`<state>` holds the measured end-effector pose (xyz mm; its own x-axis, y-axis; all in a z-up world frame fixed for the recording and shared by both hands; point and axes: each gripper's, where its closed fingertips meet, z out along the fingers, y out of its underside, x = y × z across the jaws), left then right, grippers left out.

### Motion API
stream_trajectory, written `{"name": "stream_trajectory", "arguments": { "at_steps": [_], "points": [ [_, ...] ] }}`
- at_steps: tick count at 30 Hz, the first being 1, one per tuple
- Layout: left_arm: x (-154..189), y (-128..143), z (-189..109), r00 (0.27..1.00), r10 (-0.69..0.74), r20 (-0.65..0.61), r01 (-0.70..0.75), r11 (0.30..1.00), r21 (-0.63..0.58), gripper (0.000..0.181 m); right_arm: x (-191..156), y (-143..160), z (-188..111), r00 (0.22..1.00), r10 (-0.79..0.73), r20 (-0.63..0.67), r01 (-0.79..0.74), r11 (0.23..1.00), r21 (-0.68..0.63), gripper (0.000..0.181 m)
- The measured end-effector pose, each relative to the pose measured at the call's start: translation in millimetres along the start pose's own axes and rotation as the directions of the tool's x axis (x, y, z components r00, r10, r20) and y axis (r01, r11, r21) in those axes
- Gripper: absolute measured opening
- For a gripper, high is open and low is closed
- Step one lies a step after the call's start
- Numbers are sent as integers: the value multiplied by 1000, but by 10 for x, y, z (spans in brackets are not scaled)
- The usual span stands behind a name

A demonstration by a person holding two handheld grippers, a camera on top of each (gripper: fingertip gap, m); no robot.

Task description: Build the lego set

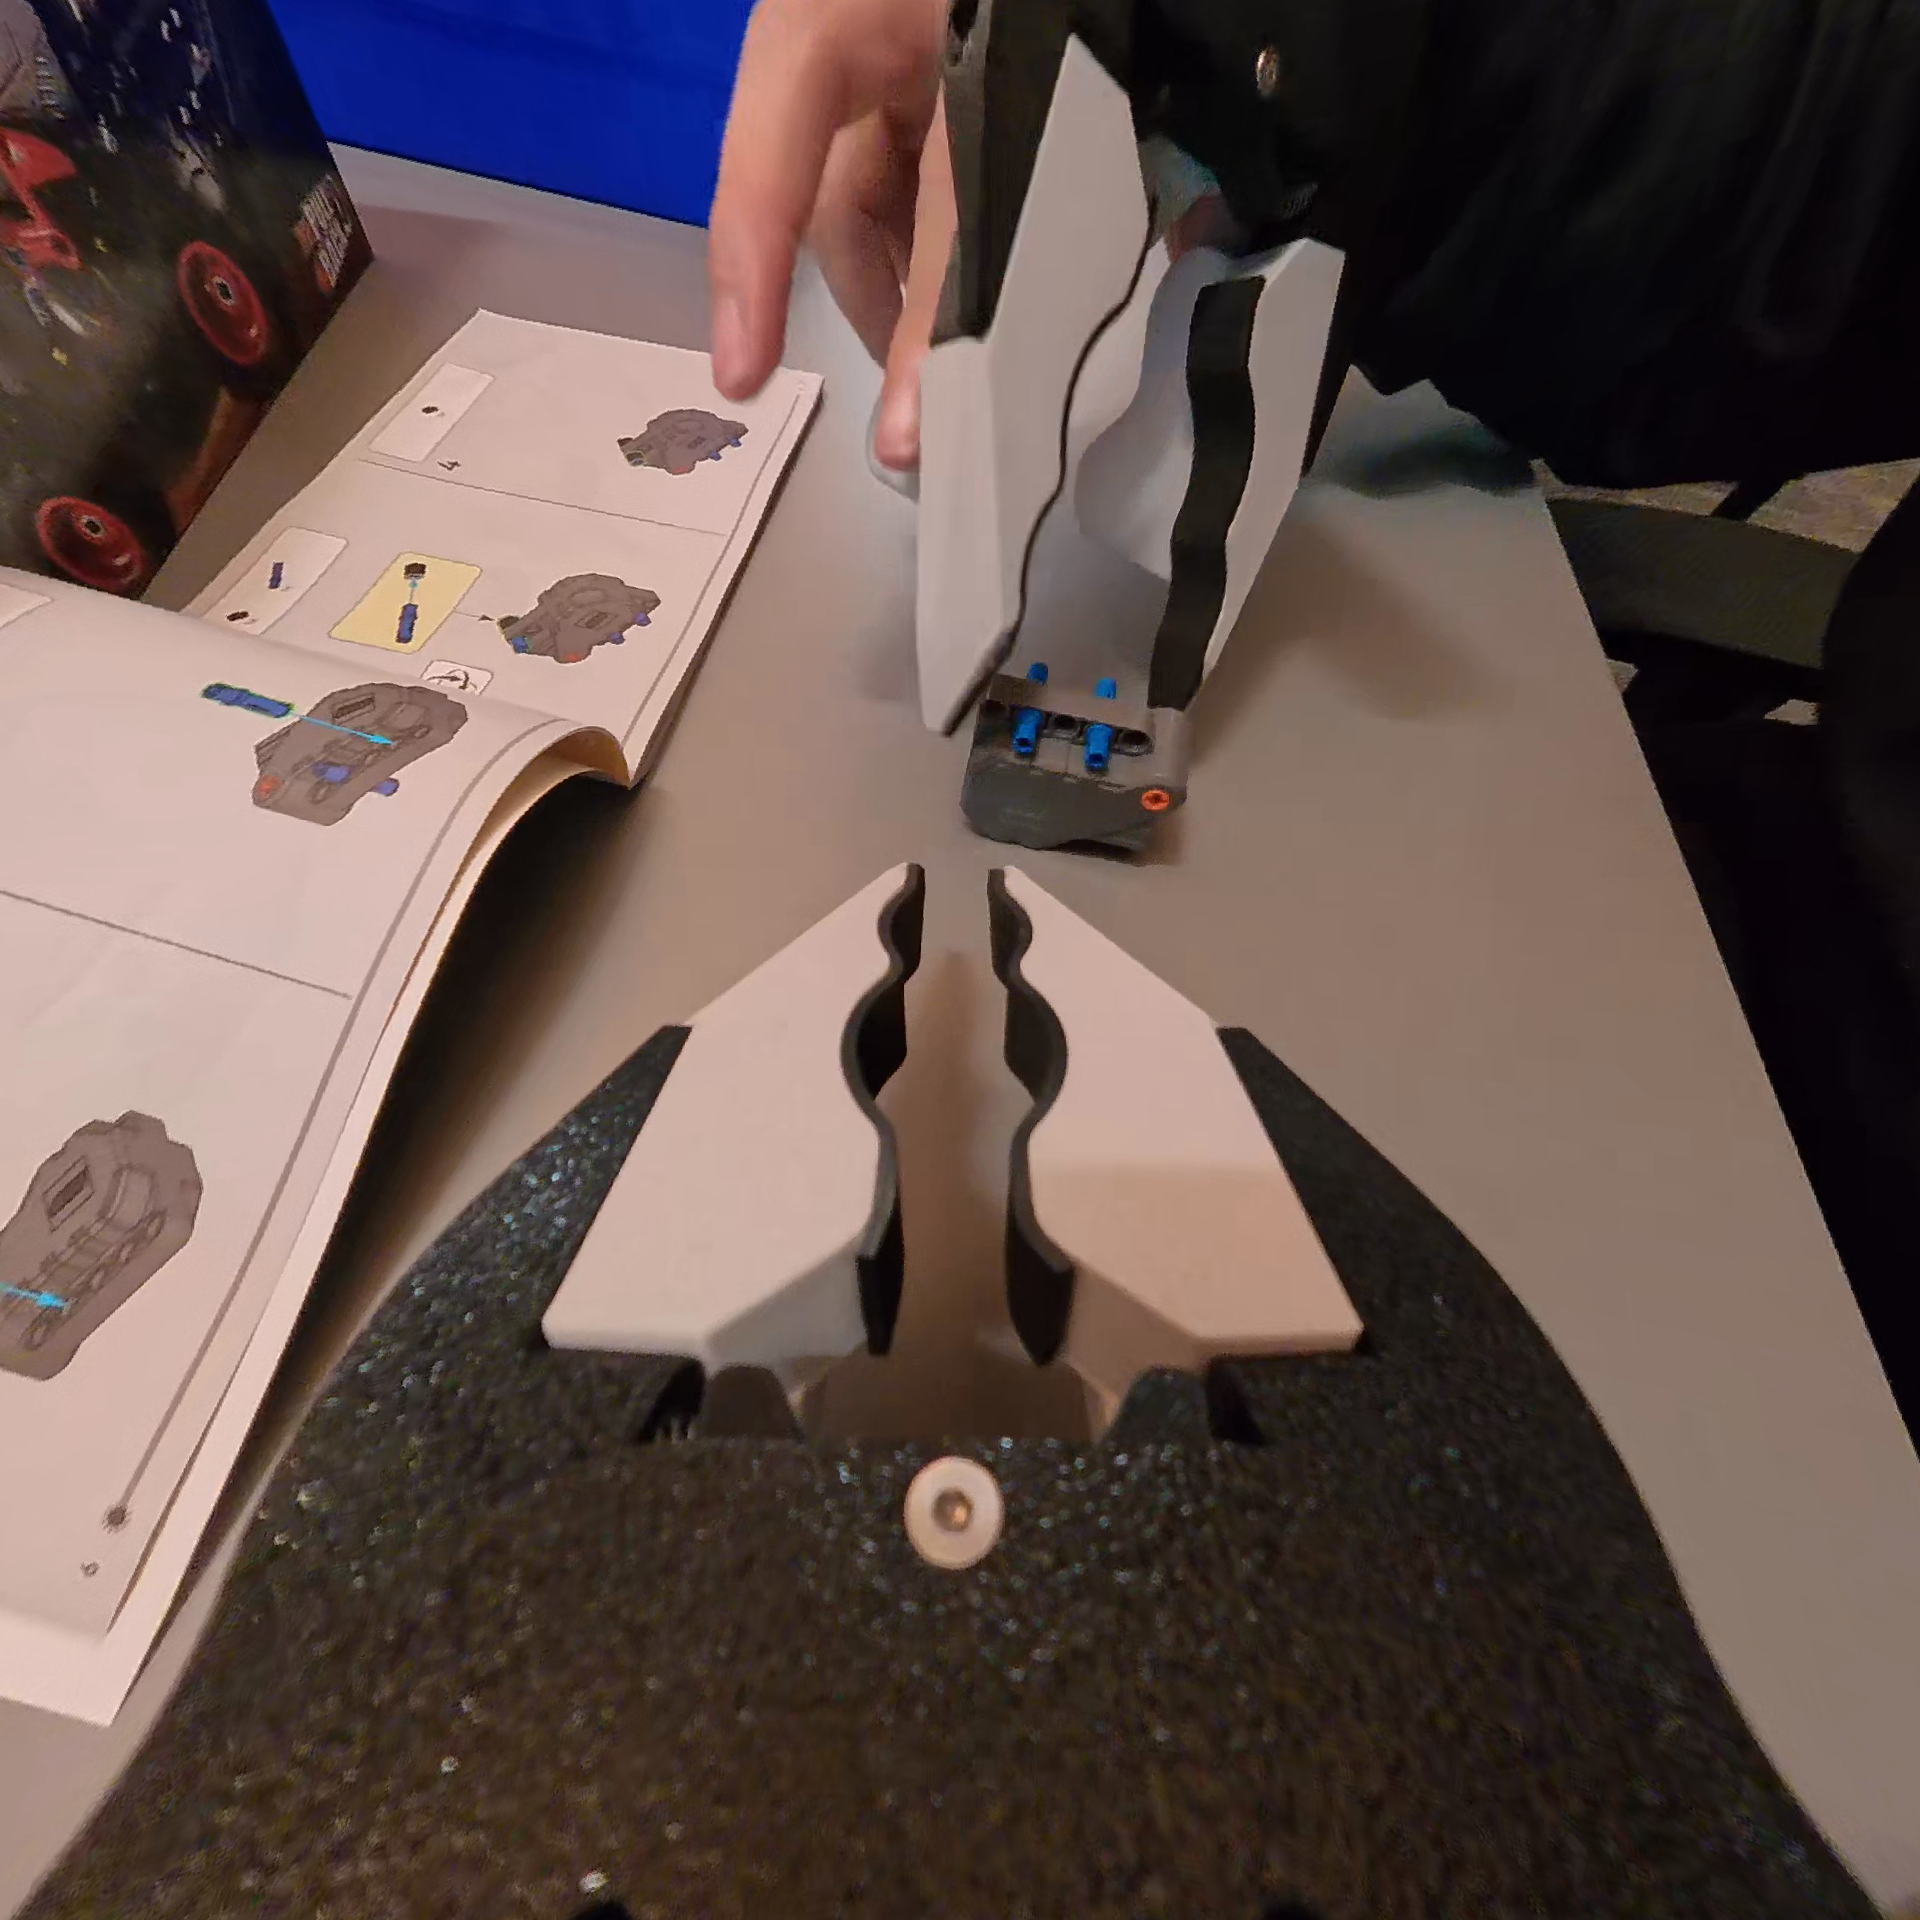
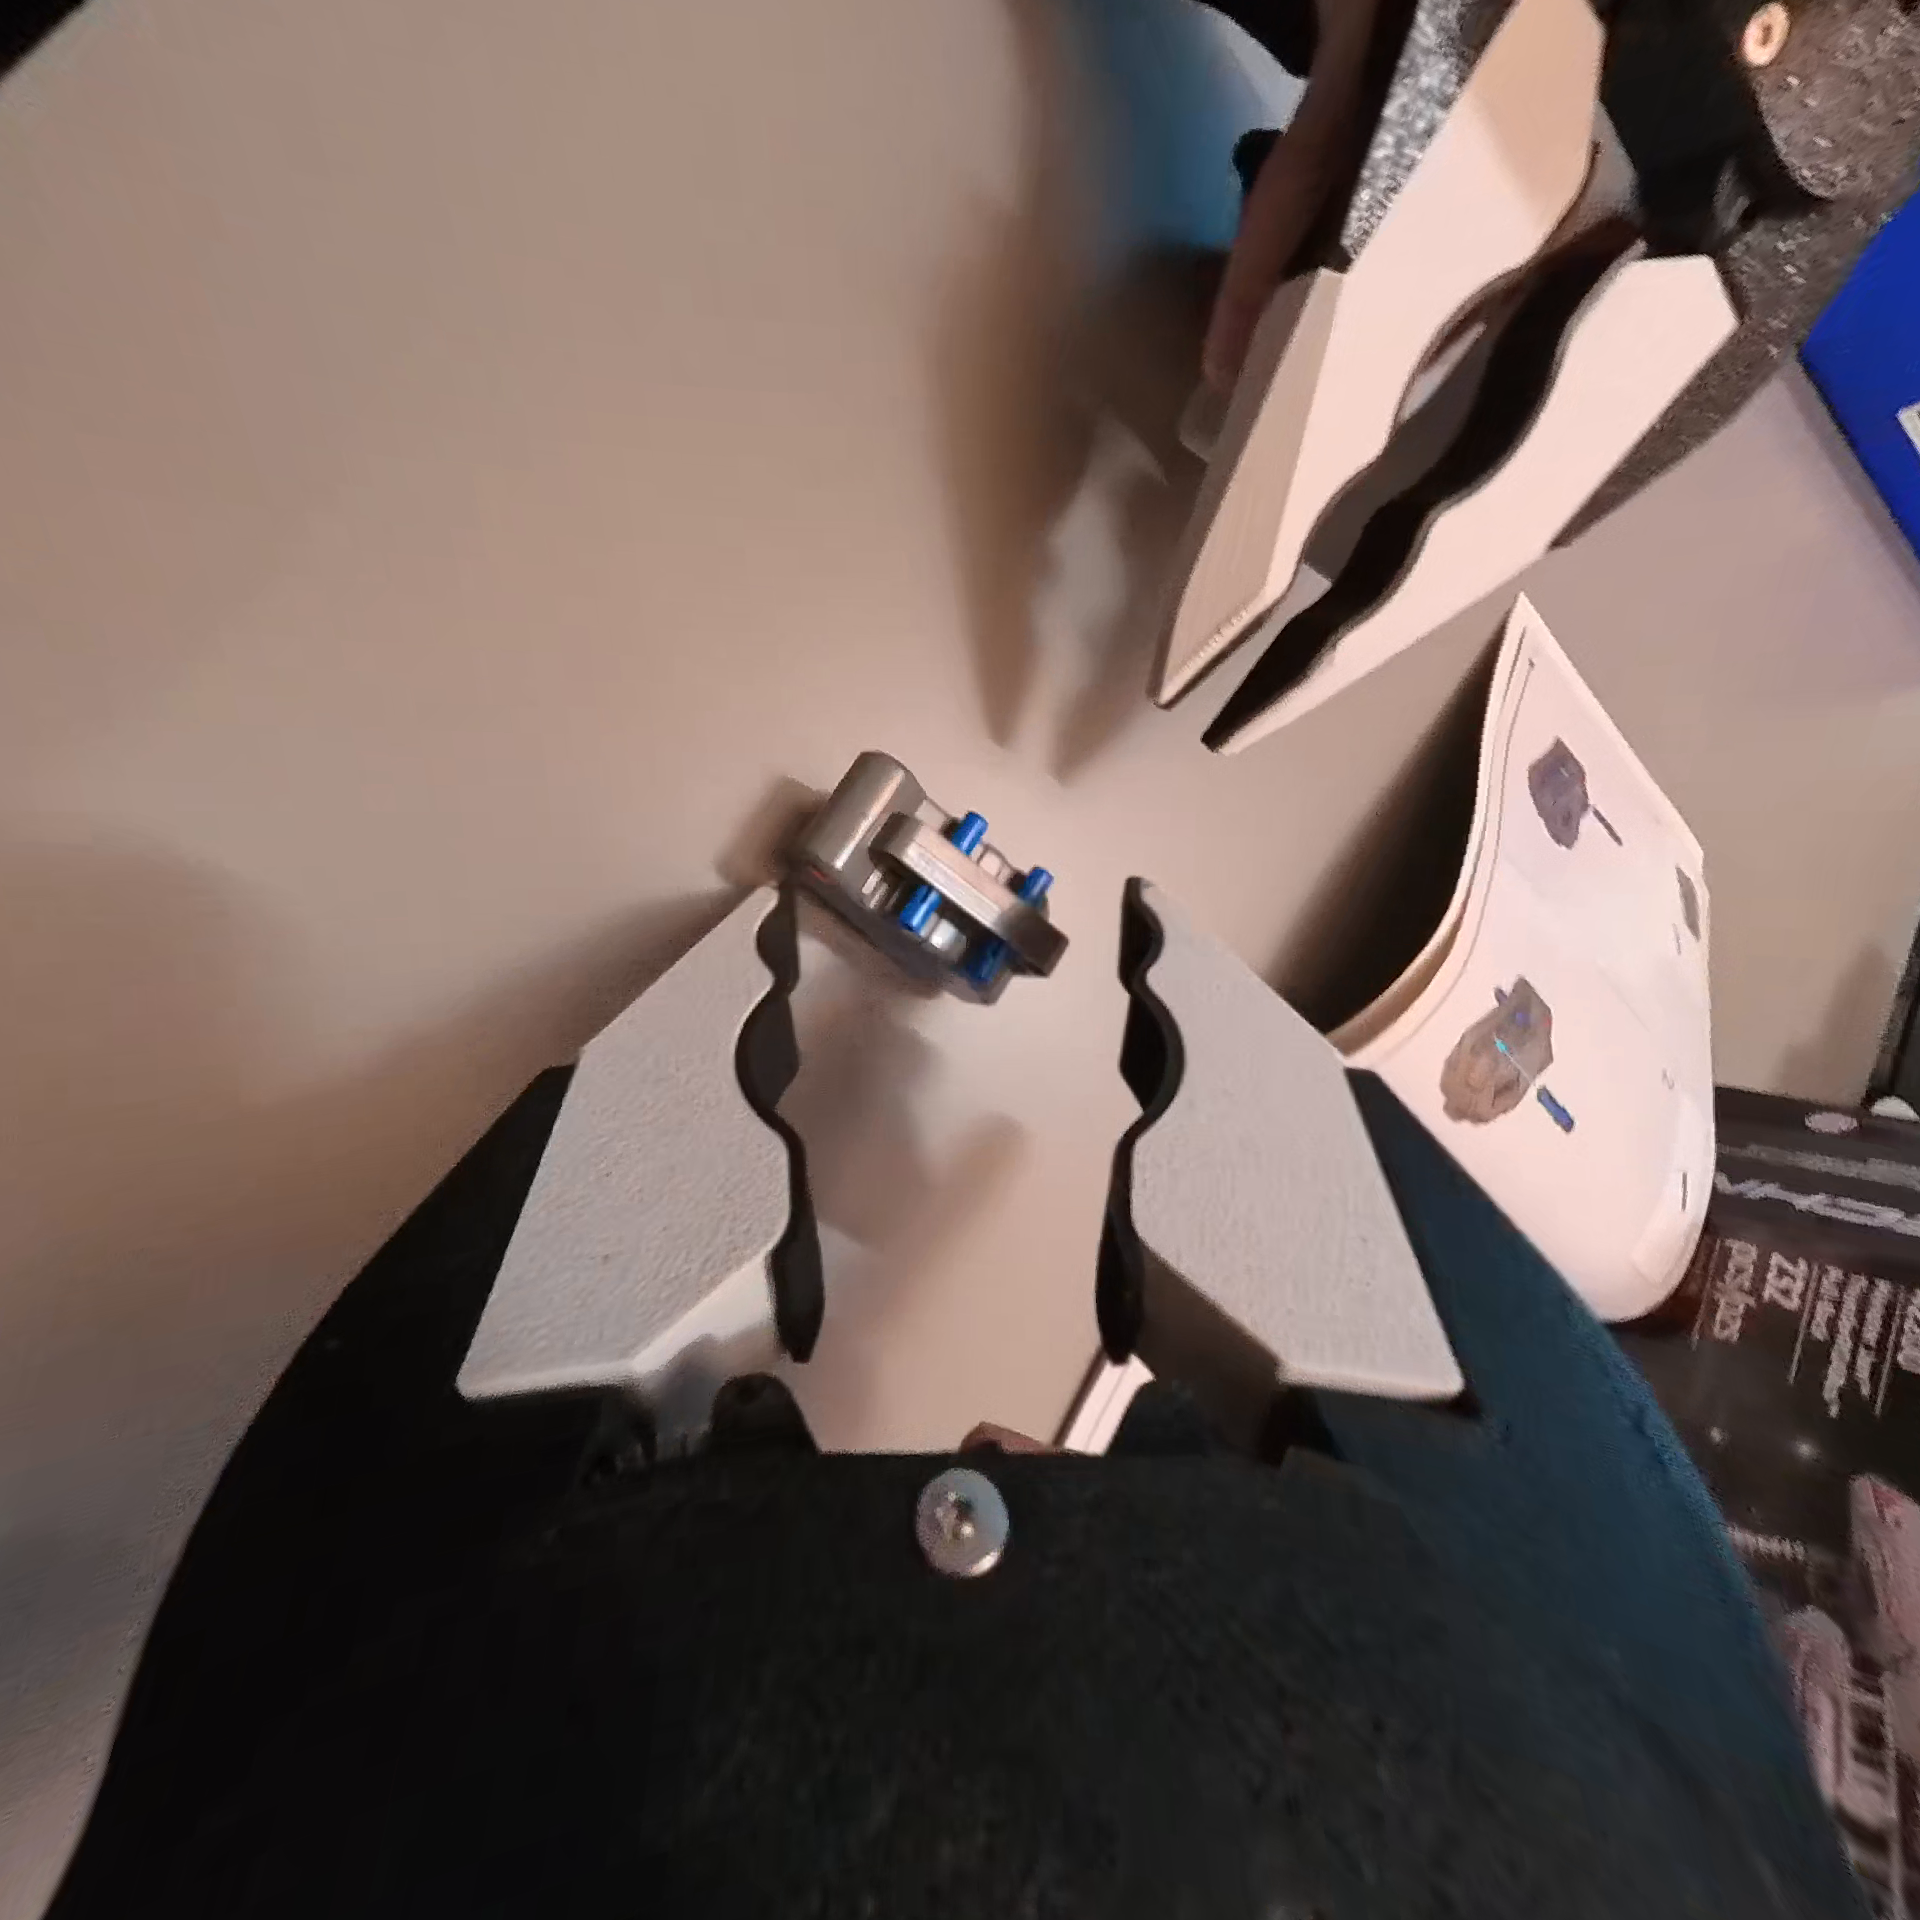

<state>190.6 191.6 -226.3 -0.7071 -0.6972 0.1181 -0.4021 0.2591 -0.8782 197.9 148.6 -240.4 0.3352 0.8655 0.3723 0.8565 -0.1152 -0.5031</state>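
Grey lego block [image 1: 1070,774] with blue pins on tabletop [image 1: 1351,1039]. Right tool [image 2: 951,899] open, straddling block. Left tool [image 1: 954,878] slightly parted, empty, near block. Instruction booklet [image 1: 312,831] beside.

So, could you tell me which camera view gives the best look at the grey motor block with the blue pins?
The left wrist view: the grey motor block is sharp, showing its blue pins and orange spot, between the right gripper fingers. The right wrist view shows it tilted, partly behind a finger.
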Motion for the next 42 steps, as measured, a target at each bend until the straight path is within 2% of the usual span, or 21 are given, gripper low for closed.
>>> {"name": "stream_trajectory", "arguments": {
  "at_steps": [1,3,7,11,14,17,19,23,26,30,34,38,42],
  "points": [
    [3,0,-1,1000,0,-2,0,1000,1,9,-11,-21,26,1000,-7,11,7,1000,10,56],
    [5,2,1,1000,-1,-6,1,1000,-1,9,-30,-62,68,1000,-10,28,9,999,33,45],
    [3,-10,-11,1000,-8,-10,8,1000,10,8,-3,-92,94,999,32,21,-33,999,42,41],
    [-62,-25,-56,999,-37,12,37,999,32,7,51,-113,125,978,205,-45,-204,979,19,40],
    [-155,-26,-90,997,-59,59,57,997,43,7,144,-116,157,892,420,-166,-419,907,46,40],
    [-176,-34,-96,996,-57,74,54,997,49,8,209,-103,168,765,581,-278,-578,810,100,40],
    [-147,-39,-78,997,-49,63,46,998,46,9,238,-90,169,706,624,-335,-623,772,127,40],
    [-31,-62,-41,1000,-5,15,4,999,46,17,257,-68,125,692,606,-392,-611,781,130,45],
    [21,-67,-27,1000,8,-9,-8,999,47,27,258,-14,54,677,627,-385,-627,766,145,60],
    [73,-81,-18,999,17,-35,-15,999,51,32,207,-16,-14,678,671,-301,-641,740,207,65],
    [116,-36,26,998,38,-48,-38,999,16,34,161,-29,3,658,720,-218,-669,693,270,61],
    [177,19,71,995,77,-67,-79,997,-26,35,117,91,50,675,692,-256,-658,721,217,56],
    [197,28,75,993,82,-79,-85,996,-31,34,162,-20,38,644,737,-204,-666,672,323,50]
  ]
}}
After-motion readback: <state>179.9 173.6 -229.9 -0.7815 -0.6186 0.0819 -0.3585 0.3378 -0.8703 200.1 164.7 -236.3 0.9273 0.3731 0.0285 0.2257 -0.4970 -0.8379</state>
